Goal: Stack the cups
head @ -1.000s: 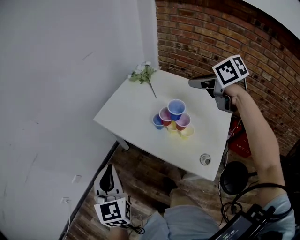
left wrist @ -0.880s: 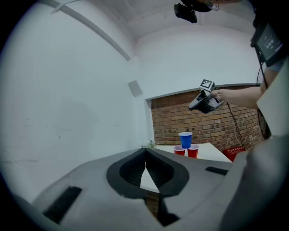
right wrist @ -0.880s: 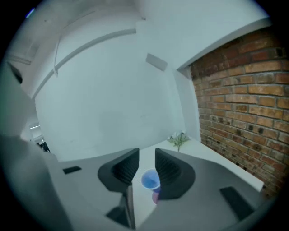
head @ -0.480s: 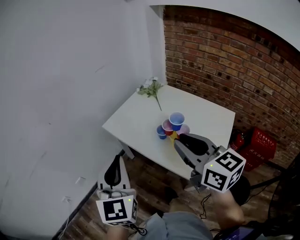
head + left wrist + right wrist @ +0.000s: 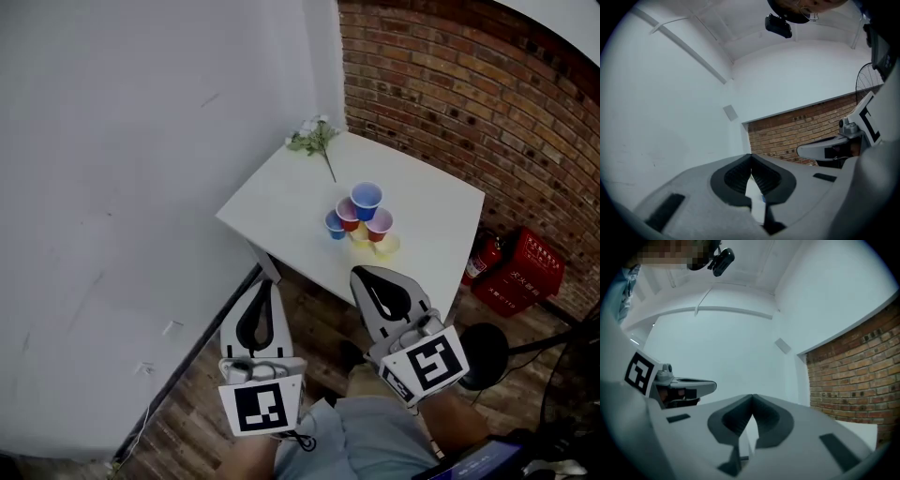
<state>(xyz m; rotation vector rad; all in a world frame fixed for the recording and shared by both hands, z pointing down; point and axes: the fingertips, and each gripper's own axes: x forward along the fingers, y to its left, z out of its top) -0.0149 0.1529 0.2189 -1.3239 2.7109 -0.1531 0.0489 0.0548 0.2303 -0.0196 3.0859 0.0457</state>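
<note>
The cups stand in a tight cluster on a white table, ahead of both pairs of jaws and well apart from them. A large blue cup sits at the far side of the cluster, with red, yellow and a smaller blue one pressed close around it; whether any are nested I cannot tell. The cluster lies closer to the tips of the right gripper than to those of the left gripper. Both grippers hang short of the table's near edge, side by side over the wooden floor, pointing towards the table. In the right gripper view the jaws have just closed: the two dark pads meet at their tips with nothing between them. In the left gripper view the jaws likewise meet at the tips and hold nothing. Beyond the cups, at the table's far corner, lies a flower sprig. A white wall runs along the left of the left jaws, a brick wall rises past the table, and a red crate sits on the floor off to the right of the right jaws.
</note>
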